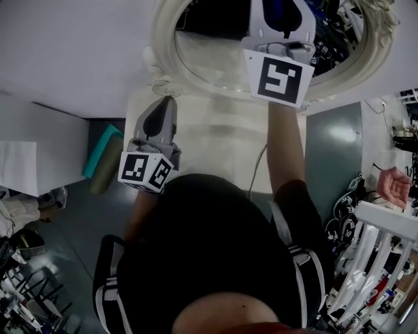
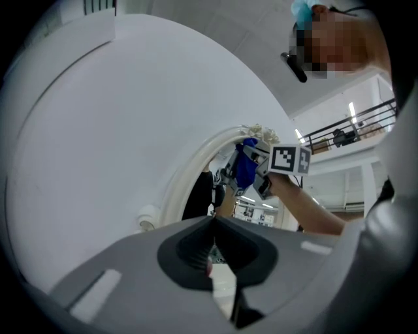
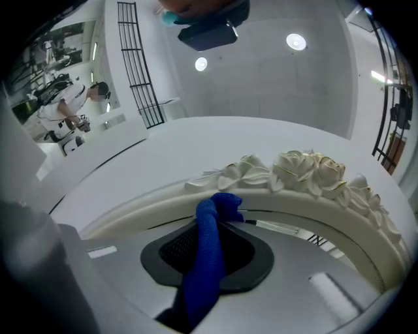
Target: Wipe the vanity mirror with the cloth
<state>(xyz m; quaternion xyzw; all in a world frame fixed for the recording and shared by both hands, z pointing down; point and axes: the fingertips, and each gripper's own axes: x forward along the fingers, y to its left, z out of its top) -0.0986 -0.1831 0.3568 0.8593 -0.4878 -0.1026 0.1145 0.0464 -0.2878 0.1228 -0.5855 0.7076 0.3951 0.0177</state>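
The vanity mirror has an oval cream frame [image 1: 162,62] with carved roses [image 3: 307,168] on top, and stands at the back of a pale vanity top [image 1: 215,140]. My right gripper [image 1: 277,18] is raised to the glass [image 1: 212,62] and is shut on a blue cloth [image 3: 210,241]. The cloth's bunched tip touches the mirror just under the upper frame. The left gripper view shows that cloth [image 2: 246,166] too, against the mirror's edge [image 2: 186,179]. My left gripper [image 1: 160,109] hovers lower, over the vanity's left front; its jaws [image 2: 212,251] are shut with nothing in them.
A teal and an olive roll [image 1: 104,156] lie on the floor left of the vanity. A white counter [image 1: 29,153] stands further left. A cable [image 1: 257,171] hangs over the vanity's front. At the right are a white rack [image 1: 379,261] and another person's hand [image 1: 394,186].
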